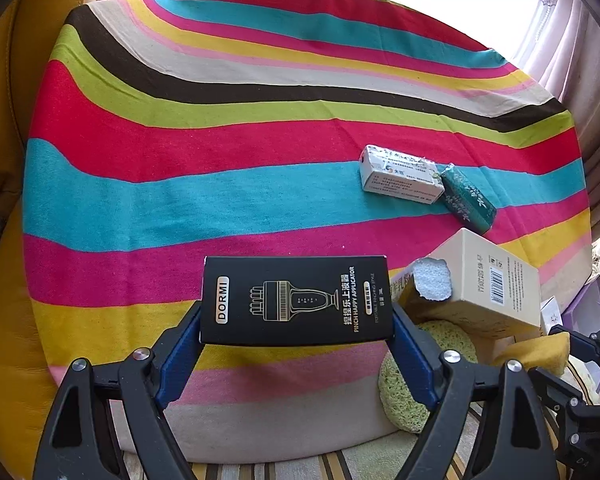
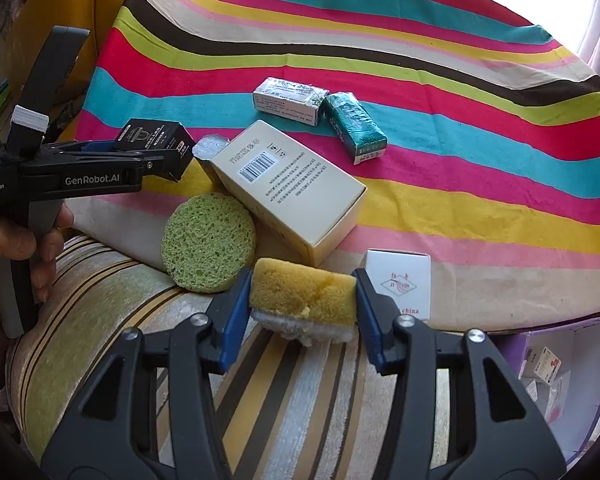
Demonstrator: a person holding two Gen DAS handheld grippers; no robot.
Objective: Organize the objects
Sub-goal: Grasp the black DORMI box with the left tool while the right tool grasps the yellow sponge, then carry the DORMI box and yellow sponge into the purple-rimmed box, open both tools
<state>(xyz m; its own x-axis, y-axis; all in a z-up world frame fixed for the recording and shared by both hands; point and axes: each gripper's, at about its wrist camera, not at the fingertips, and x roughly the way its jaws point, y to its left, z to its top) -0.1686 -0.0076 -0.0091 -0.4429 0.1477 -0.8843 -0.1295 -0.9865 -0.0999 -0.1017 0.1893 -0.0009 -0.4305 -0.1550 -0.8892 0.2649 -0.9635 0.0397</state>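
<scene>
Striped cloth (image 1: 260, 128), in bands of red, teal, yellow, lime, pink, brown and cream, covers the table and is the largest thing in both views. Beneath its near edge lies a cushion (image 2: 112, 280) with brown and beige stripes, and at the lower right of the right wrist view a purple bin (image 2: 580, 380) holds small packets.

On the cloth, a cream box (image 2: 296, 196) with a barcode lies tilted, its lower corner resting against a round green sponge (image 2: 208, 242). A grey sponge (image 2: 210, 146) peeks out from behind the box's far end. Further back, a white carton (image 2: 290, 100) and a teal pack (image 2: 356, 128) lie touching end to side on the teal band. A white box (image 2: 398, 284) with red print sits near the cloth's front edge, just beside the right tongs.

The left gripper (image 1: 296, 320) clamps a black box (image 1: 296, 300) marked DORMI between its blue pads, holding it by its short ends above the yellow and pink stripes. A hand (image 2: 16, 256) grips that tool's handle.

The right gripper (image 2: 302, 300) has its pads pressed against both ends of a yellow sponge (image 2: 302, 290) with a white underside, which sits at the cloth's near edge over the cushion.
</scene>
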